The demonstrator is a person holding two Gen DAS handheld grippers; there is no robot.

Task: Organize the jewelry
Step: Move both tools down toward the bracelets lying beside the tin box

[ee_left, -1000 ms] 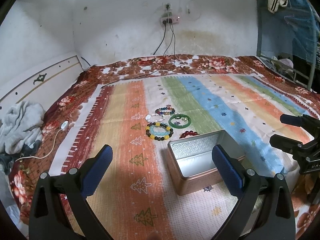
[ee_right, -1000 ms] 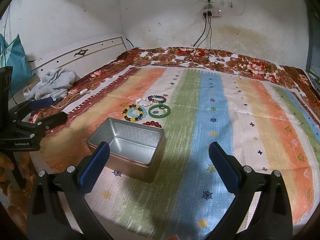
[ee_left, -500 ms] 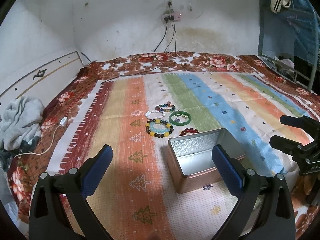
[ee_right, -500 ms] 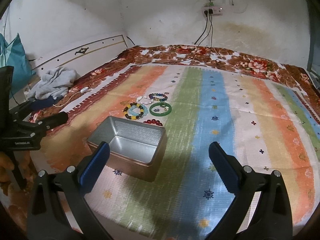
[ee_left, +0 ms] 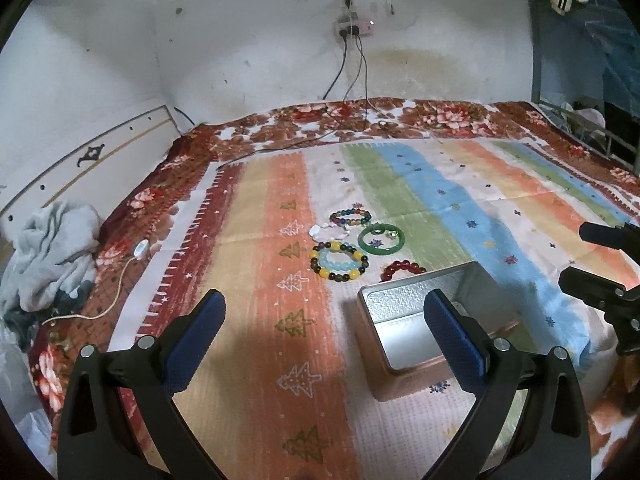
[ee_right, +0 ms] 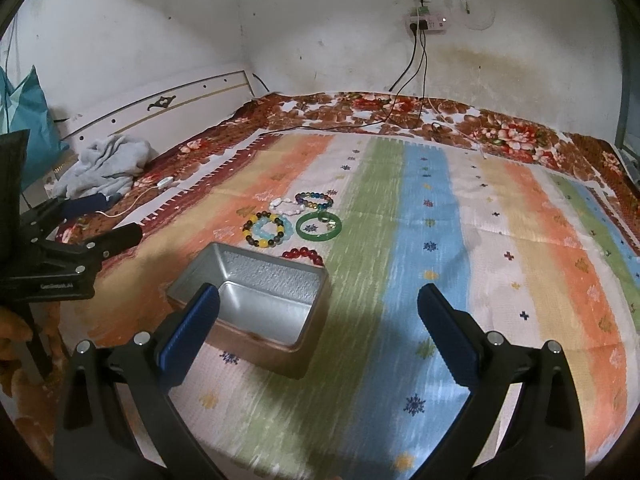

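— So, which step are we at?

— The start, I'd judge. The metal tin (ee_right: 256, 304) sits open on the striped blanket (ee_right: 432, 240), and nothing lies inside that I can see. All the jewelry is on the cloth just beyond the tin's far side.

— What's there, exactly?

— The red bead bracelet (ee_left: 402, 270) lies nearest, almost touching the tin's far wall. Behind it sit the yellow-and-dark bead bracelet (ee_left: 339, 261), with a pale blue one inside its ring, and the green bangle (ee_left: 381, 238). Farthest from the tin are the white bead strand (ee_left: 330, 233) and the multicoloured bracelet (ee_left: 350, 218).

— And the grippers?

— The left gripper (ee_left: 324, 320) is spread wide and holds nothing, hovering near the tin's left side. The right gripper (ee_right: 318, 320) is equally wide and empty, above the tin's near right corner.

— Next move?

— Probably one gripper reaches past the tin, lowers over a bracelet and closes on it. The red one is closest, but it hugs the wall, so a finger would need room between beads and metal.
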